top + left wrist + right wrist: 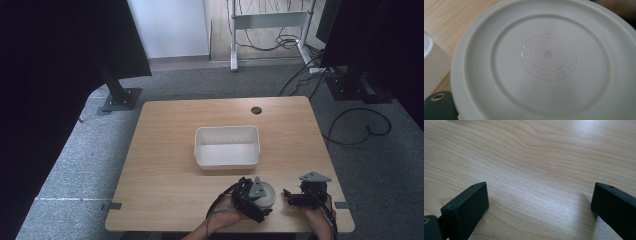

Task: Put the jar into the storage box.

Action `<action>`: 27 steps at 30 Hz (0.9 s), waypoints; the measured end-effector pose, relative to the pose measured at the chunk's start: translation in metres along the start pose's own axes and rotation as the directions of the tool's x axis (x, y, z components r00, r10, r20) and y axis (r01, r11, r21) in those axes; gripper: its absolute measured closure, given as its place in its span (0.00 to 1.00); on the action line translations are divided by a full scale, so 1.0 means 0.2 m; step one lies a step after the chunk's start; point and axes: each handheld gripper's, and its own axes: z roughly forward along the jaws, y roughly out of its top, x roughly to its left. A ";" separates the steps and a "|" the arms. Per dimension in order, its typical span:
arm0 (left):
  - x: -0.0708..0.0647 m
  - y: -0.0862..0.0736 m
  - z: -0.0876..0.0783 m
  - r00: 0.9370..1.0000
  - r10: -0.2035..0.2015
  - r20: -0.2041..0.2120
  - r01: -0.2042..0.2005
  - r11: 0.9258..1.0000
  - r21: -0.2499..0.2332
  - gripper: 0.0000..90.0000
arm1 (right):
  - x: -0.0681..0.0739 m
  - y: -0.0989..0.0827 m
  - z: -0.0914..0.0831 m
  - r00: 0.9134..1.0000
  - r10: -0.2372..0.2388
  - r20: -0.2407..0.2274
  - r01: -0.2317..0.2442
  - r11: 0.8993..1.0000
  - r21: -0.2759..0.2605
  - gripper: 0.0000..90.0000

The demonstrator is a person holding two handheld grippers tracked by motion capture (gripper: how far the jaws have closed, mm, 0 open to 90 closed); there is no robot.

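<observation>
The left hand-held gripper (260, 197) is sitting at the round lid (266, 194) near the bench's (165, 150) front edge; its grip I cannot tell. The white tub (227, 146) is waiting empty. The right hand-held gripper (292, 196) is gaping wide, holding nothing.

The round lid (544, 62) looks like smooth, pale plastic with a soft sheen and raised letters. The table (544, 157) is light wood grain with a matt finish. The white tub (227, 147) seems matt plastic. The black jaws look matt and hard.
</observation>
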 end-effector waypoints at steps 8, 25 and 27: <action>0.08 0.00 -0.03 0.999 -0.027 -0.031 0.027 1.000 0.001 0.11 | 0.00 0.00 0.00 1.000 0.002 0.000 -0.002 1.000 0.001 0.01; 0.20 0.00 -0.08 0.993 -0.064 -0.101 0.063 0.998 -0.013 0.11 | 0.00 0.00 0.00 1.000 0.002 0.000 -0.002 1.000 0.001 0.01; 0.21 0.00 -0.08 0.992 -0.066 -0.108 0.065 0.998 -0.012 0.11 | 0.00 0.00 0.00 1.000 0.002 0.000 -0.002 1.000 0.001 0.01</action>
